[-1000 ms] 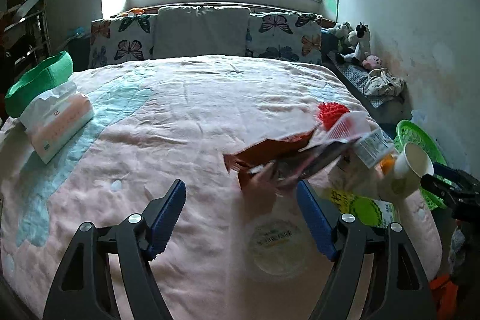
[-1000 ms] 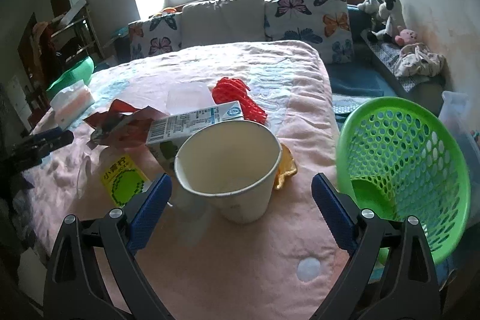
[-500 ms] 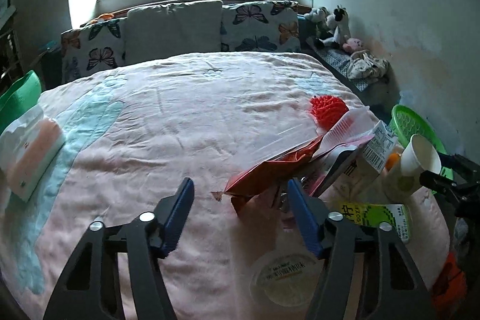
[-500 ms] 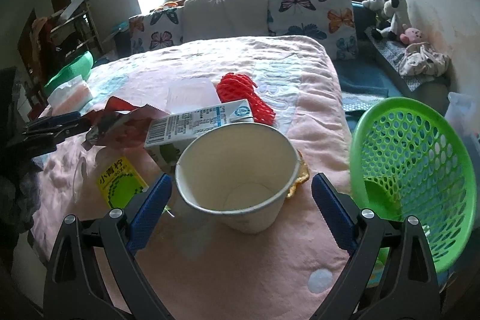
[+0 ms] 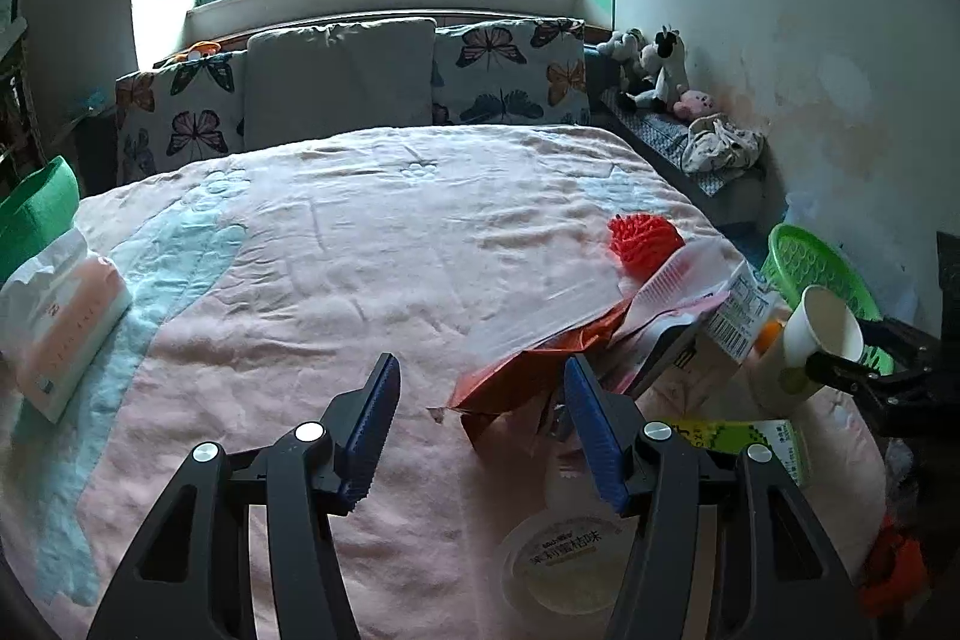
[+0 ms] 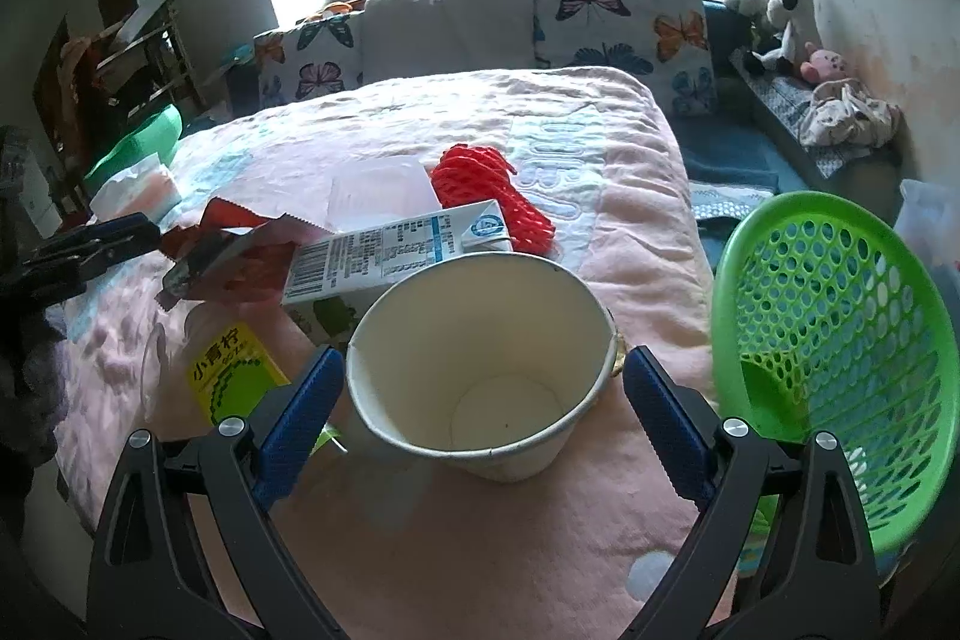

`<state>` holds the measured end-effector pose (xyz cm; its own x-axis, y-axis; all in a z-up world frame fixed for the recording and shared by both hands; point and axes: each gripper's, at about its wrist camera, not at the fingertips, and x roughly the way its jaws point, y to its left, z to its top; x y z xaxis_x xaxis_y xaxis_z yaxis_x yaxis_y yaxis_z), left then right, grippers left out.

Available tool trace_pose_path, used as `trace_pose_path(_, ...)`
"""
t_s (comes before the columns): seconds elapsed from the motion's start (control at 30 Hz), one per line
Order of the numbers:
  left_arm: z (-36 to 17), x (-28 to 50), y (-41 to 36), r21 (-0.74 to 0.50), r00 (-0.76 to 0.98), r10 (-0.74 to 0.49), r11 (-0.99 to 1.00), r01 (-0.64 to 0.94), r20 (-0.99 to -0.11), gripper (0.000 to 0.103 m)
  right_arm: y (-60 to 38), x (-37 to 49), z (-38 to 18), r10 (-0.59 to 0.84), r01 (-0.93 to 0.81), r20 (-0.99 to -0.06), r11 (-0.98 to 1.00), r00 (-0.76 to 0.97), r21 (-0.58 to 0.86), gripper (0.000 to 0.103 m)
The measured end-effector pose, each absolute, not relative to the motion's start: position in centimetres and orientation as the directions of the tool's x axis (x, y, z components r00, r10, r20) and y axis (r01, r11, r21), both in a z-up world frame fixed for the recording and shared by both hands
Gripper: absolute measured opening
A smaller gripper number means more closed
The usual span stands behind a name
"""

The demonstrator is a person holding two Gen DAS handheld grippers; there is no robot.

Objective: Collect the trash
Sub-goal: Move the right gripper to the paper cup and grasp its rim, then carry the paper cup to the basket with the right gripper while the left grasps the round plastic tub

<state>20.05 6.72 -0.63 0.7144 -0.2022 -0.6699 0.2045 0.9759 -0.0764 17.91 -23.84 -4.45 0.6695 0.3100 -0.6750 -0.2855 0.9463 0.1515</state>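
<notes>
White paper cup (image 6: 480, 364) sits between my right gripper's (image 6: 483, 394) spread fingers on the pink bedspread (image 6: 420, 538), beside the green perforated basket (image 6: 834, 358). My left gripper (image 5: 480, 424) gapes, empty, at the red foil wrapper (image 5: 516, 376).

Left hand-held gripper (image 5: 480, 400): jaws standing apart over the pink bed (image 5: 336, 280), nothing between them. Red wrapper (image 5: 528, 370) lying just beyond its right finger, touching the milk carton (image 5: 729, 322). Paper cup (image 5: 825, 325) sitting right of the carton; green basket (image 5: 822, 274) showing behind the cup. Tissue pack (image 5: 63, 325) lying far left of the carton.
</notes>
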Motion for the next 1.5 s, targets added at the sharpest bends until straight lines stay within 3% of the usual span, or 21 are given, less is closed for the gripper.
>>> trace_pose_path(0.13, -0.5, 19.2, 7.1, -0.094, 0.712, -0.212, 0.975, 0.202, -0.669, 0.056, -23.9, 18.2, -4.7, 0.312, -0.280, -0.676, 0.946, 0.668, 0.160, 0.093)
trace_pose_path(0.2, -0.7, 18.3, 7.1, -0.099, 0.705, -0.225, 0.972, 0.215, -0.673, 0.058, -23.9, 18.4, -4.8, 0.313, -0.280, -0.680, 0.946, 0.663, 0.163, 0.086)
trace_pose_path(0.3, -1.0, 16.8, 6.7, -0.107, 0.696, -0.246, 0.966, 0.237, -0.675, 0.072, -24.1, 18.5, -5.0, 0.320, -0.278, -0.680, 0.944, 0.660, 0.176, 0.076)
trace_pose_path(0.5, -2.4, 14.5, 4.5, -0.067, 0.669, -0.276, 0.945, 0.321, -0.690, 0.080, -24.6, 18.1, -4.8, 0.320, -0.267, -0.671, 0.946, 0.669, 0.185, 0.071)
trace_pose_path(0.97, -5.6, 14.8, 3.6, -0.066, 0.609, -0.262, 0.943, 0.326, -0.748, 0.080, -26.2, 15.7, -2.2, 0.312, -0.255, -0.635, 0.949, 0.706, 0.183, 0.071)
trace_pose_path(1.13, -6.1, 14.8, 3.7, -0.065, 0.613, -0.258, 0.946, 0.319, -0.747, 0.069, -26.5, 14.9, -2.2, 0.299, -0.253, -0.637, 0.953, 0.710, 0.166, 0.071)
trace_pose_path(1.5, -4.5, 12.6, 4.0, -0.055, 0.648, -0.257, 0.947, 0.315, -0.717, 0.067, -28.4, 13.4, -2.1, 0.275, -0.221, -0.630, 0.961, 0.726, 0.165, 0.071)
